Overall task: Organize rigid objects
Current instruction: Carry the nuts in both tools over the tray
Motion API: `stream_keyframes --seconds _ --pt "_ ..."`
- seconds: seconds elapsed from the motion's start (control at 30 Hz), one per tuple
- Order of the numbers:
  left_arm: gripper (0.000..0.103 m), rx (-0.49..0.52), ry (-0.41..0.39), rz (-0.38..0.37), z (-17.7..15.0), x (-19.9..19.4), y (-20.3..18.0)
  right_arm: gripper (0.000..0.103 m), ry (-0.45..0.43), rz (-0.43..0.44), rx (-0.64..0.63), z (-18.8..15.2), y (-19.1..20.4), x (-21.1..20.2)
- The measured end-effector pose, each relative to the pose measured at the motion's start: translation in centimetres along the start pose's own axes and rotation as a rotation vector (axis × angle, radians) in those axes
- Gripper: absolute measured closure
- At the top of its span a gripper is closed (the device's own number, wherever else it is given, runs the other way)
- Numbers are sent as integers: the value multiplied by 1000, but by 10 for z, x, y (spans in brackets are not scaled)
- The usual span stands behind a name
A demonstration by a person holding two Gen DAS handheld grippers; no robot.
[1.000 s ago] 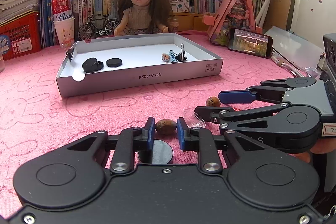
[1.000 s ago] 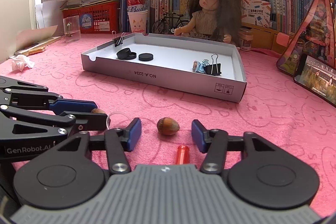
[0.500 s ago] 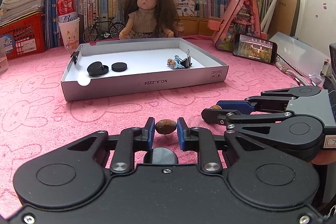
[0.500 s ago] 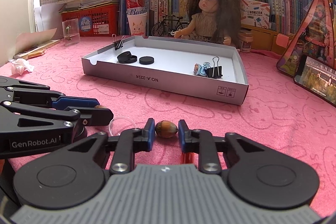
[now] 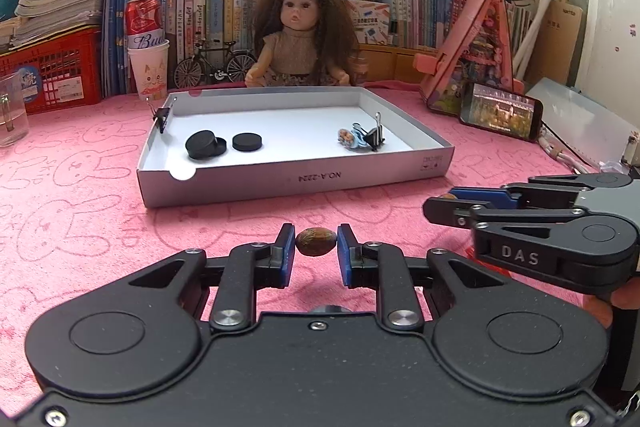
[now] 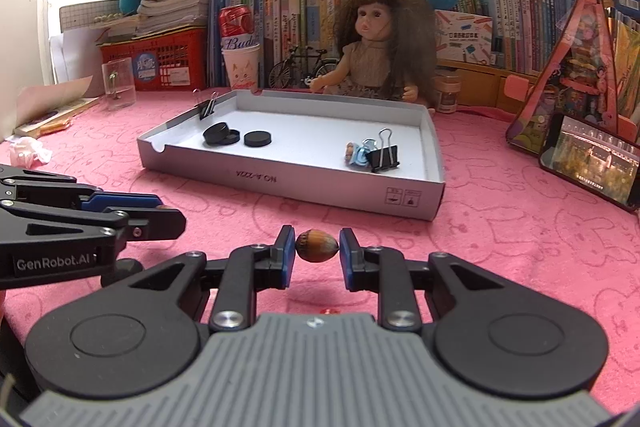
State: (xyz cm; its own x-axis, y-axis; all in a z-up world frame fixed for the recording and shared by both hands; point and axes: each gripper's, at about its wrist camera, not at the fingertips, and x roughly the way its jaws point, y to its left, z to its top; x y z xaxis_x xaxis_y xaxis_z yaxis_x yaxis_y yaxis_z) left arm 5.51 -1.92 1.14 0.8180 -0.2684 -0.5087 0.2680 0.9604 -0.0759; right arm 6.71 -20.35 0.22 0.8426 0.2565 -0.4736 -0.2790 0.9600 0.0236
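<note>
Clamping a brown nut [image 5: 315, 242], the left gripper [image 5: 316, 245] hangs above the pink cloth [image 5: 80, 227]; the right gripper [image 6: 317, 246] pinches an acorn [image 6: 317, 245], both before the tray's [image 5: 296, 181] near edge.

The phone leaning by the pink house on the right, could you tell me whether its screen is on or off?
On. The phone lies on its long side and its screen shows a bright, colourful picture; the right wrist view shows the same lit screen.

Pink rabbit-patterned cloth [image 5: 80, 227]; white tray [image 5: 296, 183]; black discs [image 5: 247, 142]; brown nuts [image 6: 317, 245].
</note>
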Motion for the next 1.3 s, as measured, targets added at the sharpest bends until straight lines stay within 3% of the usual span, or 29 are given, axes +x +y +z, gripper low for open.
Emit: stream_keyframes --seconds 0.5,1.3 --pt "82 -48 -35 27 25 8 16 75 -22 -27 73 15 -14 5" --pt "82 -95 -62 49 67 54 25 75 -30 15 184 50 -14 46"
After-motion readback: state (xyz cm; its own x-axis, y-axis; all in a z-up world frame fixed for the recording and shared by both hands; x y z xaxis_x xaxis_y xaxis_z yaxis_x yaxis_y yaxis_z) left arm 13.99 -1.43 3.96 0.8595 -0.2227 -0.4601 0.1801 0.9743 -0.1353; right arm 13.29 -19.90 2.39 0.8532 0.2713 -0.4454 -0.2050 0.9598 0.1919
